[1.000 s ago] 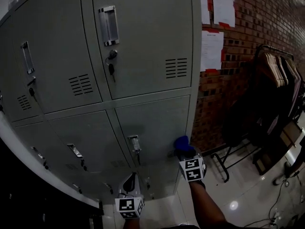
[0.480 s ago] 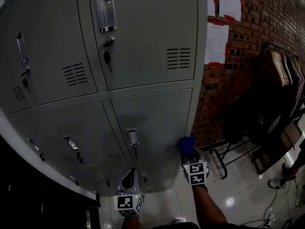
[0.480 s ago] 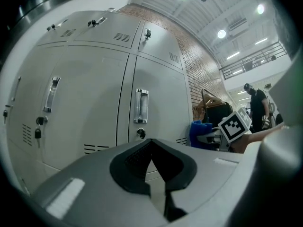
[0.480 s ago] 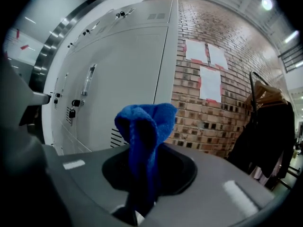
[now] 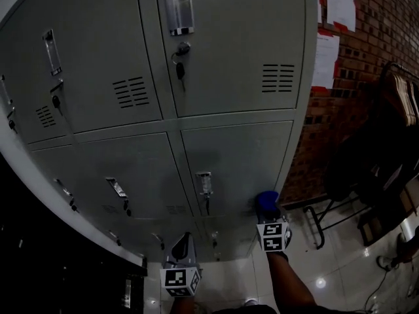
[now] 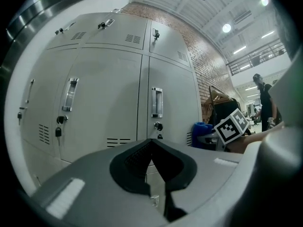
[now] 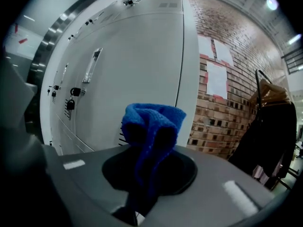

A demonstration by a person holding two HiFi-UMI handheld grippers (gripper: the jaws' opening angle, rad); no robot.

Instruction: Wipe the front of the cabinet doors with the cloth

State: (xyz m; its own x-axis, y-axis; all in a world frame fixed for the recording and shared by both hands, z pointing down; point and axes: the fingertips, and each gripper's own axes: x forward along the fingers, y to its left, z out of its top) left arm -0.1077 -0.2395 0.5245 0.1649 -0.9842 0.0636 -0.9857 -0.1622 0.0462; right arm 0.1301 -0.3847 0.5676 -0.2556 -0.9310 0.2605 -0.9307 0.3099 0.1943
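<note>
Grey metal cabinet doors (image 5: 229,169) fill most of our view, with a brick wall (image 5: 393,18) and pinned papers (image 5: 325,57) on the right, and a rack of dark clothes (image 5: 393,129) beside it; we hold the right gripper (image 5: 268,216) low, at the door under the upper right one, and its jaws are closed on the blue cloth (image 5: 266,201); the cloth stands up folded from the jaws, just beside the vent slots of that door; whether it touches the metal we cannot tell; the left gripper (image 5: 184,242) is lower and more to the left, its jaws together with nothing between them, pointing at the doors.
</note>
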